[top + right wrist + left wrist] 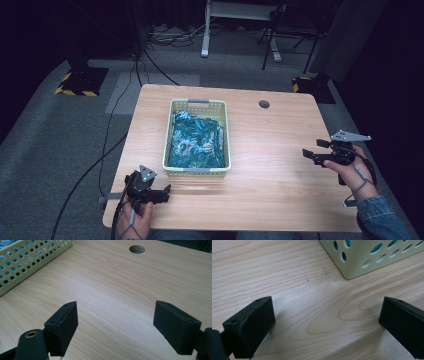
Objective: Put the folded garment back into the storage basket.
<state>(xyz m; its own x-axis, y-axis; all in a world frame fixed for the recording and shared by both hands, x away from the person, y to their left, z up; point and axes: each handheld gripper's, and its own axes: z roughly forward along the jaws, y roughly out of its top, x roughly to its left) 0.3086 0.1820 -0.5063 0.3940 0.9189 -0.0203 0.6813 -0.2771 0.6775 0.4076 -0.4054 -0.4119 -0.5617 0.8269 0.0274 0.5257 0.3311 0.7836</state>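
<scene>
A pale yellow perforated basket point(171, 130) stands in the middle of the wooden table point(270, 150). A teal patterned cloth point(196, 137) lies bunched inside it. My left gripper point(166, 192) hovers low near the front left edge, just in front of the basket's near corner point(352, 270); its jaws stand wide apart with bare wood between them point(327, 322). My right gripper point(306, 154) is held at the table's right side, pointing toward the basket point(27, 267), open with nothing between its jaws point(116, 322).
A round cable hole point(264, 104) sits in the table's far right part, also seen ahead of the right gripper as the hole point(136, 249). Beyond the table lie grey carpet, cables point(107, 135) and stand legs point(206, 45).
</scene>
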